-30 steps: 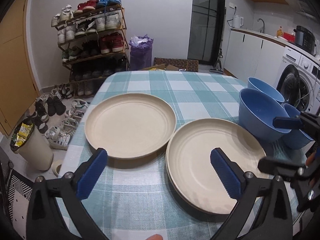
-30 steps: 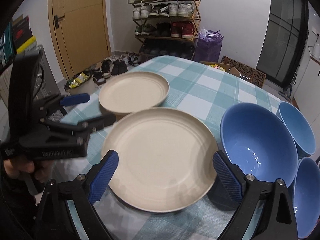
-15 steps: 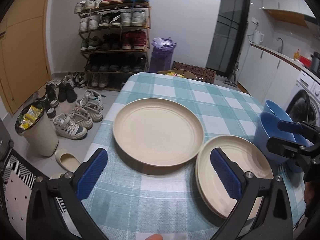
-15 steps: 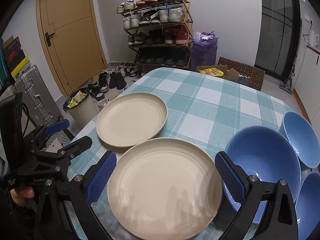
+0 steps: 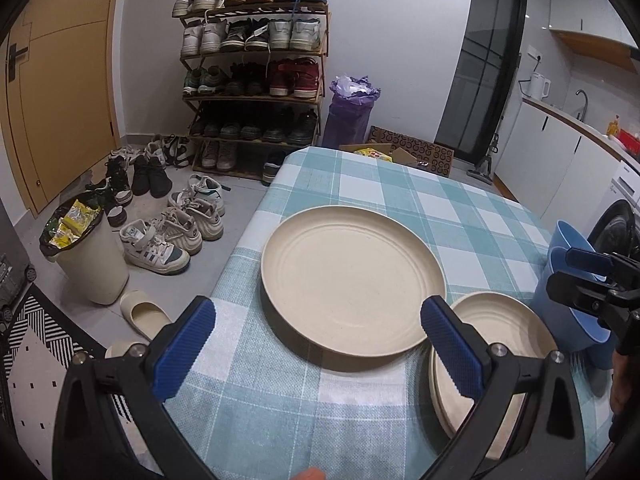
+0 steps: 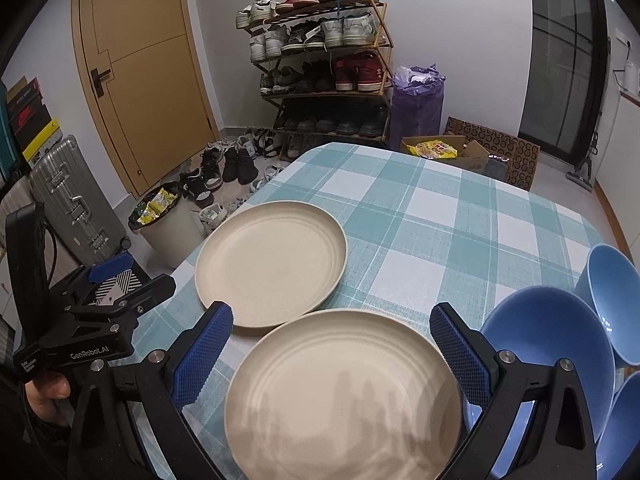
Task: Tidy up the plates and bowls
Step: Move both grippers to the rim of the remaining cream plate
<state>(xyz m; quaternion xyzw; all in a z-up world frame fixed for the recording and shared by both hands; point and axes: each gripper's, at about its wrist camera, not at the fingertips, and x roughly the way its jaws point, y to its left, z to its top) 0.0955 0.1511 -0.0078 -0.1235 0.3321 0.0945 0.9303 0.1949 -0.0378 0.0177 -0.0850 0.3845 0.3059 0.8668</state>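
Observation:
Two cream plates lie on the checked tablecloth (image 5: pixel 420 200). The far plate (image 5: pixel 352 280) (image 6: pixel 272 268) sits near the table's left edge, the near plate (image 5: pixel 496 364) (image 6: pixel 340 396) just right of it, their rims almost touching. Three blue bowls stand at the right: a large bowl (image 6: pixel 548 352), a smaller bowl (image 6: pixel 616 296) behind it, a third bowl (image 6: pixel 620 432) cut off at the frame edge. My left gripper (image 5: pixel 320 348) is open, its fingers straddling the far plate's near rim. My right gripper (image 6: pixel 332 354) is open above the near plate.
The table's left edge drops to a floor with loose shoes (image 5: pixel 160 240), a slipper (image 5: pixel 144 314) and a waste bin (image 5: pixel 84 248). A shoe rack (image 5: pixel 256 72) and a purple bag (image 5: pixel 352 112) stand by the far wall. A silver suitcase (image 6: pixel 72 200) stands at the left.
Both grippers have pulled back and risen. The left one has swung left, from over the near plate to facing the far plate. Plates and bowls have not moved.

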